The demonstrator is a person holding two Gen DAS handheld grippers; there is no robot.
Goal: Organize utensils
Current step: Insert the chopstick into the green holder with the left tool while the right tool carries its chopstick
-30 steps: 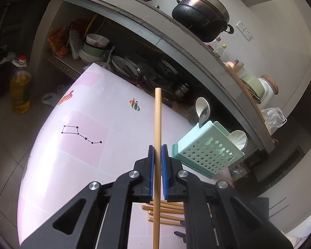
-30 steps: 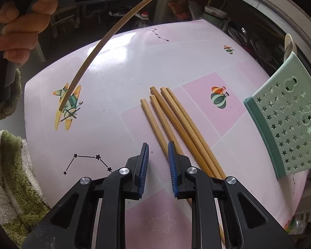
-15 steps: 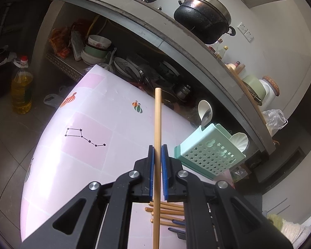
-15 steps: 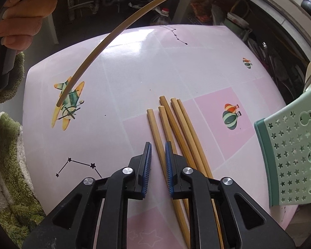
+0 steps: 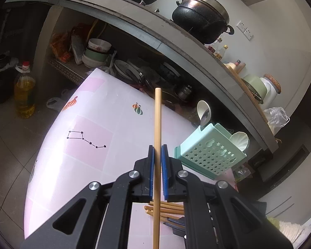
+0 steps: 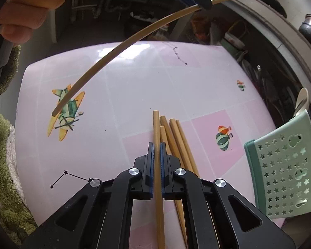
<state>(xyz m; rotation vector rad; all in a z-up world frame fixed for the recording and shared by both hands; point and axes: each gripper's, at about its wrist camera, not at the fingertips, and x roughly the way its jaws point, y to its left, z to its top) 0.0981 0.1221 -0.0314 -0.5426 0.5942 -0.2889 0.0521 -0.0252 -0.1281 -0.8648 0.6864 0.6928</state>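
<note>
Chopsticks (image 6: 177, 143) lie beside the mint holder (image 6: 284, 176). My right gripper (image 6: 156, 161), its jaws just closing, pinches the nearest chopstick (image 6: 156, 128); lift it level, clear of its neighbours. My left gripper (image 5: 157, 161) is clamped on another chopstick (image 5: 157, 120). Only the left view shows the holder's spoons (image 5: 204, 112).

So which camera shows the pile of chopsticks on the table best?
The right wrist view. The pile of chopsticks lies in plain sight just beyond the right tool, spread on the pink table. The left wrist view catches only their ends, peeking out under the left tool.
</note>
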